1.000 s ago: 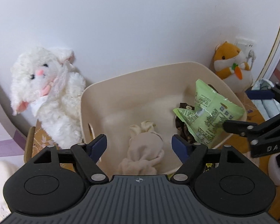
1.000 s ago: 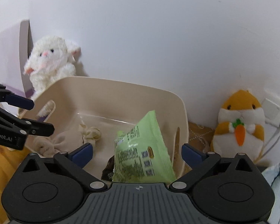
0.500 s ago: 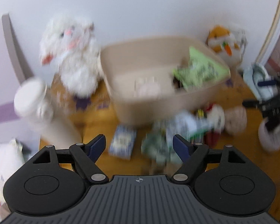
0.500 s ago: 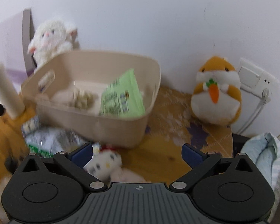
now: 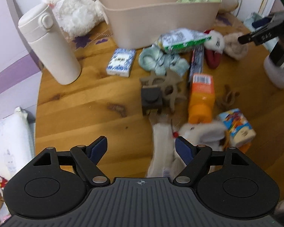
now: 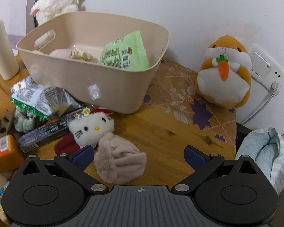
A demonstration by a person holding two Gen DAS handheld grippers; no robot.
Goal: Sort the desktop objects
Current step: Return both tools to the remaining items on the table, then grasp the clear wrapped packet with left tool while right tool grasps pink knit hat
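A beige bin [image 5: 161,19] stands at the back of the wooden table and holds a green snack bag [image 6: 125,54] and a pale cloth [image 6: 66,54]. In front of it lie a silver-green bag [image 5: 181,37], grey-green socks [image 5: 161,60], a blue-white pack [image 5: 121,62], an orange bottle [image 5: 201,96], a dark block [image 5: 151,99] and a white plush [image 5: 198,132]. My left gripper [image 5: 141,147] hangs open above the table, its right finger over a white furry strip [image 5: 162,141]. My right gripper [image 6: 139,156] is open above a beige fluffy bundle [image 6: 119,162], beside a kitty plush [image 6: 90,127].
A cream flask [image 5: 47,47] and a white rabbit plush [image 5: 72,5] stand left of the bin. A hamster plush [image 6: 223,71], a wall socket [image 6: 261,66] and a pale blue bundle [image 6: 263,151] are on the right. The table's left edge borders a white pillow [image 5: 7,141].
Both grippers have drawn back from over the bin and tipped downward, so the scattered things in front of it now show. Both stay open with nothing held.
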